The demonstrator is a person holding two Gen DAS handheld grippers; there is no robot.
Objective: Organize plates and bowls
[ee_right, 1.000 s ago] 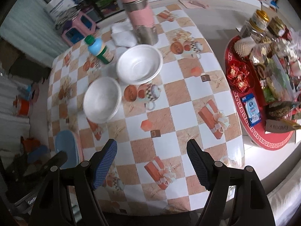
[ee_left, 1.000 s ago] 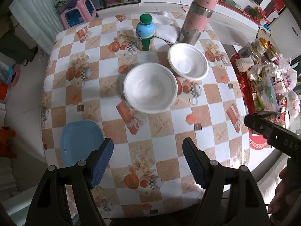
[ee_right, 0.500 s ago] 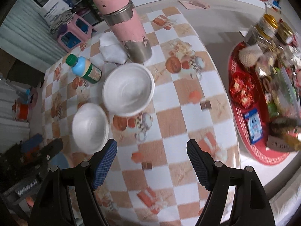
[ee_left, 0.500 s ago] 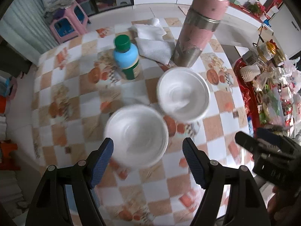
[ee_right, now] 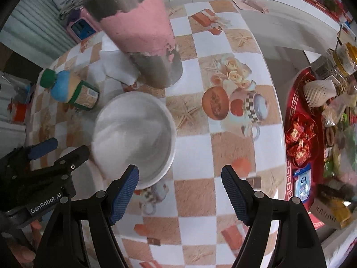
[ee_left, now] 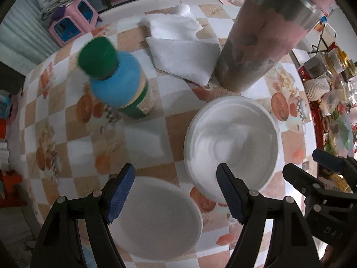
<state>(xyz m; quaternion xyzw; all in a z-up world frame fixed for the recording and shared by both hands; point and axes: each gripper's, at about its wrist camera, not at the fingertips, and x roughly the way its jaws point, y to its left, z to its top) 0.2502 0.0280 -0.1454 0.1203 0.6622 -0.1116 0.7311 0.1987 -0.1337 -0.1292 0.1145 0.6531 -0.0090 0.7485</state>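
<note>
Two white bowls stand on the checked tablecloth. In the left wrist view the nearer bowl (ee_left: 156, 216) lies below and between the fingers of my left gripper (ee_left: 176, 178), which is open and holds nothing. The farther bowl (ee_left: 232, 147) sits just right of it, partly behind the right fingertip. My right gripper (ee_right: 179, 174) is open and empty too. Its left fingertip hangs over the near rim of the farther bowl (ee_right: 133, 138). Each gripper shows in the other's view: the right gripper (ee_left: 323, 172) at the right edge, the left gripper (ee_right: 55, 151) at the left edge.
A tall pink and steel flask (ee_left: 256, 44) stands right behind the farther bowl. A blue bottle with a green cap (ee_left: 118, 84) and folded white cloths (ee_left: 183, 55) are at the back. A red tray of snacks (ee_right: 301, 134) sits beyond the table's right edge.
Both grippers have sunk and moved toward the far side of the table, so the bowls, bottle and flask look much larger. The blue plate has left the views. Jaws unchanged.
</note>
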